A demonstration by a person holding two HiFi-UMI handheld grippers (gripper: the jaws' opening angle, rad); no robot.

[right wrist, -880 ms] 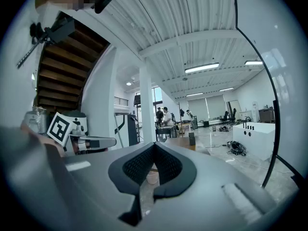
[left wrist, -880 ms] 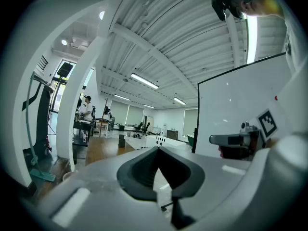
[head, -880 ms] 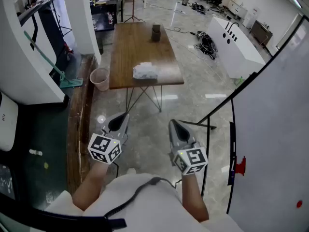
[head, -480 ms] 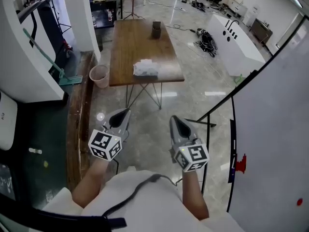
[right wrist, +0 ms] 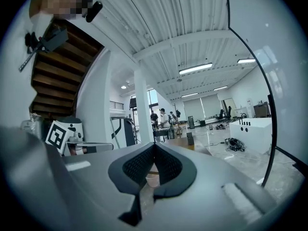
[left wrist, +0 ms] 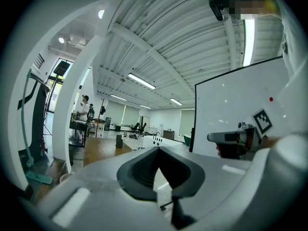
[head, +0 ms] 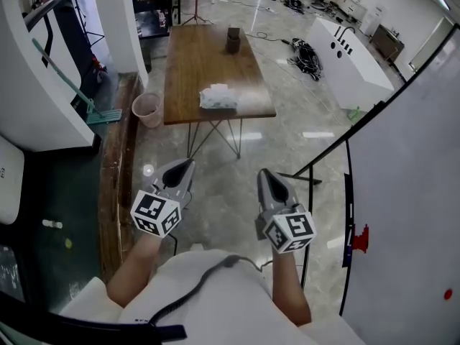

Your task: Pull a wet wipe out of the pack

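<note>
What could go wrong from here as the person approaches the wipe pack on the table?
The whiteboard stand's foot juts across the floor by the right gripper; a step forward could catch it.
Both the left gripper and right one are shut; unless opened, they would only shove the wipe pack.
The pack lies loose near the table edge, so a one-handed pull might drag it off.

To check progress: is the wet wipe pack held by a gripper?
No, the wet wipe pack lies untouched on the wooden table.
</note>
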